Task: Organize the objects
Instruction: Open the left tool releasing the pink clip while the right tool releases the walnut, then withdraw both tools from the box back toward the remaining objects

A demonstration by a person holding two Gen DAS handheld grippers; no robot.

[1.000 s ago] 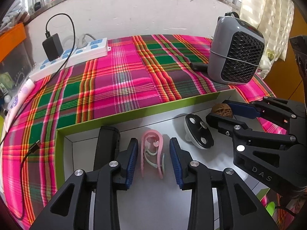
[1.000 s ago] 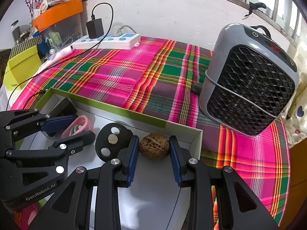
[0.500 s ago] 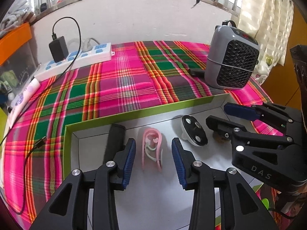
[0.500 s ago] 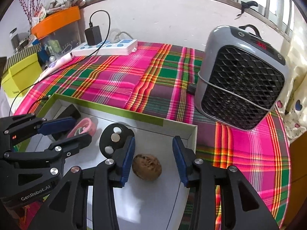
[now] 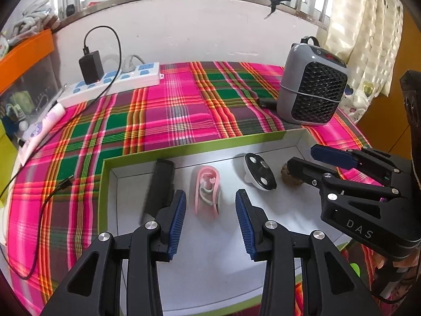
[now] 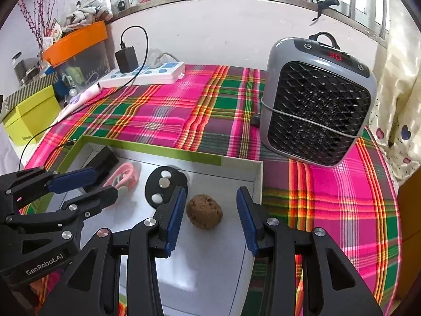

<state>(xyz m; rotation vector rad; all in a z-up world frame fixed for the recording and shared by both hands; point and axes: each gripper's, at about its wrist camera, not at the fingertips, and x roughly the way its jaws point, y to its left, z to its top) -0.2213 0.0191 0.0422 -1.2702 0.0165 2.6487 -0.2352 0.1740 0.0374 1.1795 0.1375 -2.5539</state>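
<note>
Looking along my left tool (image 5: 210,218), I see its blue pads standing apart with nothing gripped; the jaws have just been opening. The pink clip (image 5: 208,192) lies free on the white floor of the green-rimmed box (image 5: 184,147), just ahead of the tips. A black bar (image 5: 160,184) rests to its left along the box wall, and a round black-faced plug (image 5: 259,172) sits to its right. My right tool (image 5: 310,163) reaches in from the right, its lower finger partly hiding the walnut (image 5: 290,177). The box sits on a plaid cloth (image 5: 171,110) over the desk, with a grey heater (image 5: 313,92) and a white power strip (image 5: 113,83) farther back.

From the right wrist, my right tool (image 6: 211,220) is also spread, its jaws having just been opening; the walnut (image 6: 204,211) lies loose on the box (image 6: 158,147) floor between the pads, touching neither. The plug (image 6: 163,185) is just to the left, then the pink clip (image 6: 123,175), with my left tool (image 6: 102,184) over that end
</note>
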